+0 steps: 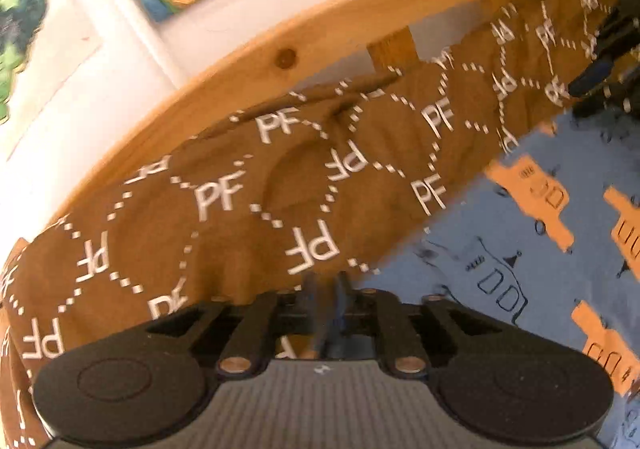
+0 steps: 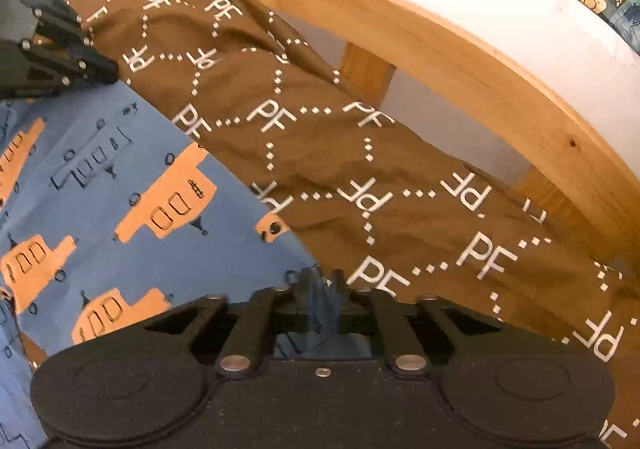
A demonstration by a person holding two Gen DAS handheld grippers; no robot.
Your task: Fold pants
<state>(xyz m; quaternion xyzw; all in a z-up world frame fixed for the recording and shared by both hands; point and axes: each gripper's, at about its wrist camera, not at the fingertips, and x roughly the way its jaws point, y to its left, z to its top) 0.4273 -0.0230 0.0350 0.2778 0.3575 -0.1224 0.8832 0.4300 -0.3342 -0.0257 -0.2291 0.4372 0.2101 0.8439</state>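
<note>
A: Since the pants [image 1: 248,209] lie stretched along the bed rail [image 1: 240,61] over the sheet [image 1: 520,249], why are your grippers at opposite ends?
B: You're lining up the fold; left gripper [image 1: 326,281] and right gripper [image 2: 322,277] are slightly parted, gripping nothing

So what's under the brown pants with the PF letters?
The brown pants lie on a blue sheet printed with orange vehicles. Their far edge rests against a wooden rail. What the sheet covers is hidden.
</note>
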